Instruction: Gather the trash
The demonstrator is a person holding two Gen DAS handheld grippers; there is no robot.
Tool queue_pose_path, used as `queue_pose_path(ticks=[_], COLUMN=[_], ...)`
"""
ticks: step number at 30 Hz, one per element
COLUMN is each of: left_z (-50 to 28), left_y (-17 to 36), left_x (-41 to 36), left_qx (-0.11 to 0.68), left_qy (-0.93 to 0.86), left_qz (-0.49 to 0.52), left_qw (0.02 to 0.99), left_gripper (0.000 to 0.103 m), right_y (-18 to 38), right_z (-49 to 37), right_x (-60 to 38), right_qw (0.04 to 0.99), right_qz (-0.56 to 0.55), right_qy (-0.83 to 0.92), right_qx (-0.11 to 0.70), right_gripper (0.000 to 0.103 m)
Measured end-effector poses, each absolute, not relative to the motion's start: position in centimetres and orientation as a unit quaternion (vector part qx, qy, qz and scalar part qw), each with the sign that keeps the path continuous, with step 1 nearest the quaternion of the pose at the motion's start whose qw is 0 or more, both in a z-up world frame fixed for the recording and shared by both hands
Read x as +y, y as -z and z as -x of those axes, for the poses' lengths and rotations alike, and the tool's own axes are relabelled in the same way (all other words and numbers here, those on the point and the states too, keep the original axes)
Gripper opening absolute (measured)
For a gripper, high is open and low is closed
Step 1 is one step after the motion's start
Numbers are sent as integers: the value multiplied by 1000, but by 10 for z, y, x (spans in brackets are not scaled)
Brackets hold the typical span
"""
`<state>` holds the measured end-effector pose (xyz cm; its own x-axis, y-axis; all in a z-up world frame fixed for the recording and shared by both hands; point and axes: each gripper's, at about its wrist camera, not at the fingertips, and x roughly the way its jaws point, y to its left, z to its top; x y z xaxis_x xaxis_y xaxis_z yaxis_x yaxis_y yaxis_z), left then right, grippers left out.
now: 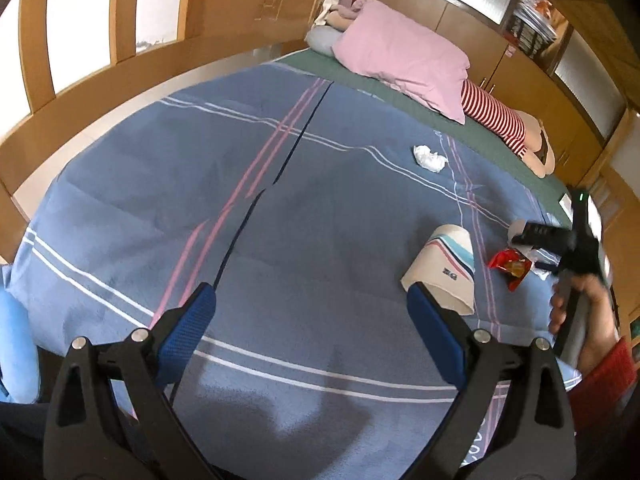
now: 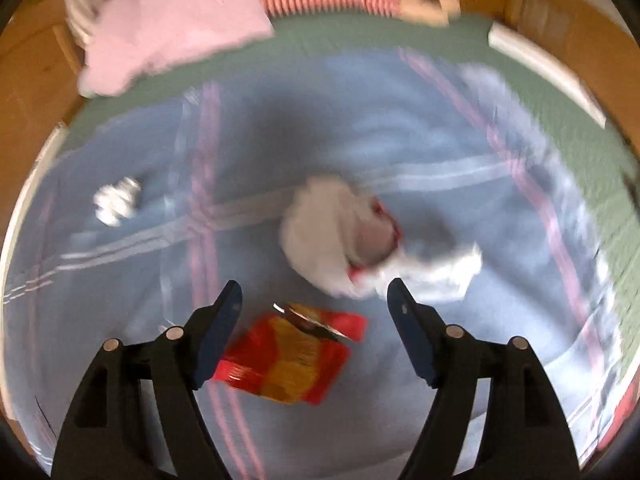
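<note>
A red and yellow snack wrapper (image 2: pixel 290 356) lies on the blue blanket between and just below my right gripper's (image 2: pixel 316 298) open fingers; it also shows in the left wrist view (image 1: pixel 512 266). A tipped white paper cup (image 2: pixel 340 236) lies just beyond. A crumpled white tissue (image 2: pixel 116 200) lies far left; it also shows in the left wrist view (image 1: pixel 430 158). My left gripper (image 1: pixel 308 300) is open and empty above the blanket. A white paper cup with coloured stripes (image 1: pixel 444 272) lies on its side by the left gripper's right finger. The right gripper (image 1: pixel 560 240) shows at the right edge.
A pink pillow (image 1: pixel 404 56) and a red-striped plush toy (image 1: pixel 496 116) lie at the head of the bed on a green sheet (image 1: pixel 472 128). Wooden panels (image 1: pixel 120 80) and cabinets (image 1: pixel 540 92) surround the bed. A white scrap (image 2: pixel 452 268) lies right of the cup. The right wrist view is blurred.
</note>
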<state>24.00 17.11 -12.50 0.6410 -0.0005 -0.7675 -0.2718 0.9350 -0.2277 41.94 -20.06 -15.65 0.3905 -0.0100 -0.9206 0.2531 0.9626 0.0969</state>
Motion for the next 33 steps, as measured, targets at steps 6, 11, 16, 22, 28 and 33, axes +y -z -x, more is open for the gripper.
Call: queue_pose_path(ticks=[6,11,16,22,28,33], left_z=[-237,-242,-240,-245,-250,-248], left_y=[123,129,128,140,152,151], left_x=[159,141,131,116,130,161], left_qx=[410,431,428,459,489,477], left_qy=[-83,-76,-73,-52,-72,-127], left_qz=[133,88,65,32,77,132], left_qw=[899,895,899,886,866,860], left_gripper=[96,96,96,96,96,96], right_y=[184,182,182,177,174,179], right_z=[-402,-381,-369,-374,-398,-404], right_x=[-161,-125,-116,-125,-100,-61], right_qw=[823,826,827,828,833,823], right_qz=[-45,47,49,-6,-29,-22], right_qy=[27,-17,-26,-58,-69,-97], right_qx=[565,562,559,558,548,560], right_gripper=[58,33,32,31,31,31])
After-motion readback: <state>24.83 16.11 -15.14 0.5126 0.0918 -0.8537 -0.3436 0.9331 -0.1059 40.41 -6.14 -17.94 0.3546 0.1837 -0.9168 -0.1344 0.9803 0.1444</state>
